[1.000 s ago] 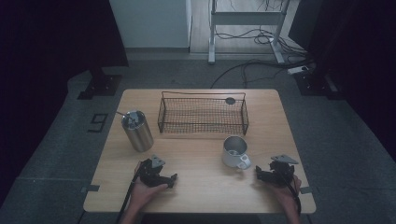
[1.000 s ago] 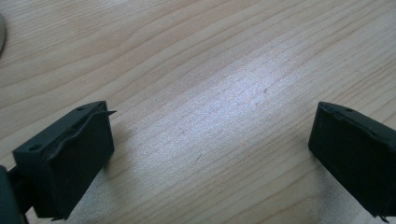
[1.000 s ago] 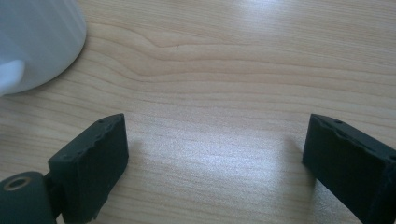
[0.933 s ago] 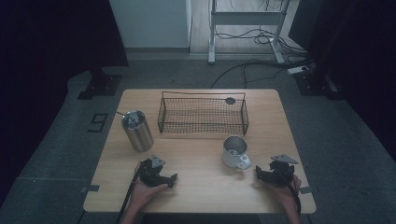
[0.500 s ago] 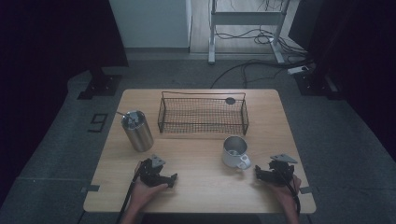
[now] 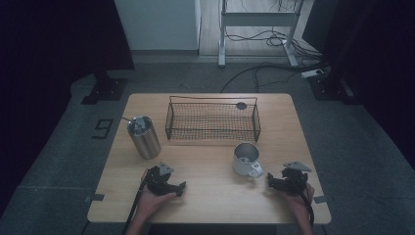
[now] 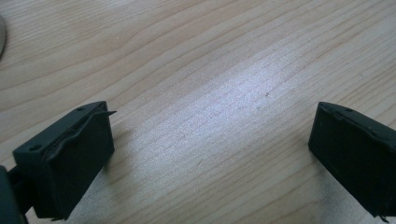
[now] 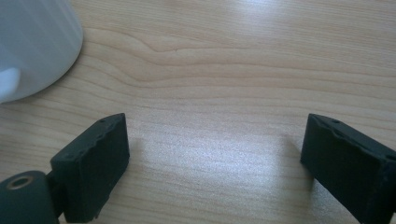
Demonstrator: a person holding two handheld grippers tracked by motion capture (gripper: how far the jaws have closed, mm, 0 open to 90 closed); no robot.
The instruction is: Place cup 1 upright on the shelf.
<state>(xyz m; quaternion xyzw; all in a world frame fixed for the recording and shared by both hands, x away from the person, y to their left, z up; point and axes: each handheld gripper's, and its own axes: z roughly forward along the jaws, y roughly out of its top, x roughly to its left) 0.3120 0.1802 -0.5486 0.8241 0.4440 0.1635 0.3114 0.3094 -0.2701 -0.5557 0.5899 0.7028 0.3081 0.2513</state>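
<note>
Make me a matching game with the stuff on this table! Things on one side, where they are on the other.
Things:
1. white mug
2. steel canister
3. wire basket
4. left gripper

Places:
A. far middle of the table
B. near edge, fingers open over bare wood
C. left of the basket, upright
D. close to the right gripper

Pairs: 1-D, 2-C, 3-A, 4-B

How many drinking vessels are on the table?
2: a white mug front right, near the right gripper; a steel tumbler at left, beside the wire basket.
</note>
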